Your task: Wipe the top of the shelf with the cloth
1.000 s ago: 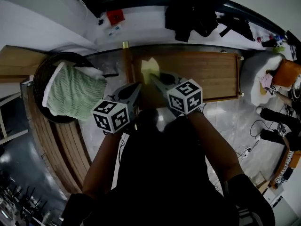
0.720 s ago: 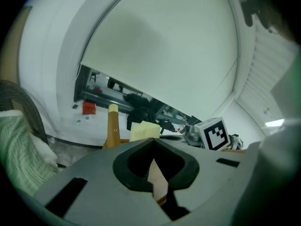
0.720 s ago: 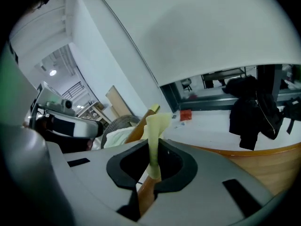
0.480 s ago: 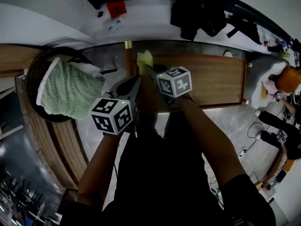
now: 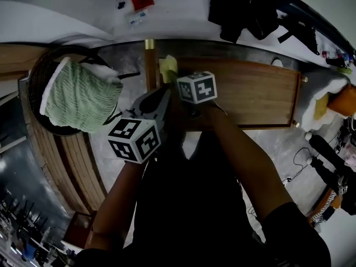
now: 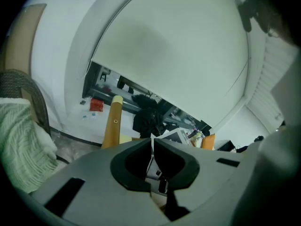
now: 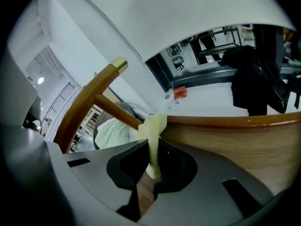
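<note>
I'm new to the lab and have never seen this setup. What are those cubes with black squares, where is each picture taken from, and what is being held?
There is no robot here. A person holds a two-jaw tool in each hand, and each marker cube is part of its tool. The head view comes from a camera on the person's head, looking steeply down. The other two come from cameras riding on the tools, looking along their jaws. The left tool has its jaws together with nothing between them. The right tool is shut on a pale yellow cloth, by the left end of the wooden shelf top. Further left stands a dark basket holding a green knitted bundle.
</note>
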A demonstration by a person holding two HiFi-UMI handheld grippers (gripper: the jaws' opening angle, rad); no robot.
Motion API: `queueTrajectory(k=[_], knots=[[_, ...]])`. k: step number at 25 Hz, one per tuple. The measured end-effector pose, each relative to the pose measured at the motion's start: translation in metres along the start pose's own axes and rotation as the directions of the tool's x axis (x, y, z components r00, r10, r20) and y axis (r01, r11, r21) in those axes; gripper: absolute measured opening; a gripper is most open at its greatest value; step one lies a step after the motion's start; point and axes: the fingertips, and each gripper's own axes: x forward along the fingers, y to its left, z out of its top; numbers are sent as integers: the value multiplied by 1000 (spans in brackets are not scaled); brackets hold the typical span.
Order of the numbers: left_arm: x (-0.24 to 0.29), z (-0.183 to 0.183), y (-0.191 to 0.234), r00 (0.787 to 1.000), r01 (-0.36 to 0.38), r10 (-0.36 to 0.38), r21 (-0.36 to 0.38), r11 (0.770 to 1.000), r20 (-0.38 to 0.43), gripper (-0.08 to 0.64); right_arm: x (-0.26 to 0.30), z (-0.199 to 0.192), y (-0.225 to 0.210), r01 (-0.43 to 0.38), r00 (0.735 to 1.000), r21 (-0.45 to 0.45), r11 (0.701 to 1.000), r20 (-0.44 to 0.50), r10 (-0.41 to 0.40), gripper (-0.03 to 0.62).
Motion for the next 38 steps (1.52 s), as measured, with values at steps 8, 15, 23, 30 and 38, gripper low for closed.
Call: queueTrajectory(k=[8, 15, 23, 30, 38], knots=[[12, -1, 6, 991, -135, 135, 8, 991, -8, 11, 0, -1, -15, 27, 999, -23, 999, -20, -27, 41], [27, -7, 3, 984, -175, 175, 0, 985, -34, 11, -13, -2, -28, 46, 998, -68, 997, -33, -49, 41], [54, -19, -7, 979, -198, 195, -56, 979, -59, 11, -32, -9, -55, 76, 996, -56, 996, -35, -78, 41], [80, -26, -24, 978, -199, 198, -9, 980, -69, 11, -55, -5, -80, 109, 993, -83, 991, -27, -111, 41], [111, -49, -26, 964, -232, 235, 34, 972, -122, 11, -83, -13, -109, 133, 990, -60, 989, -42, -136, 41]])
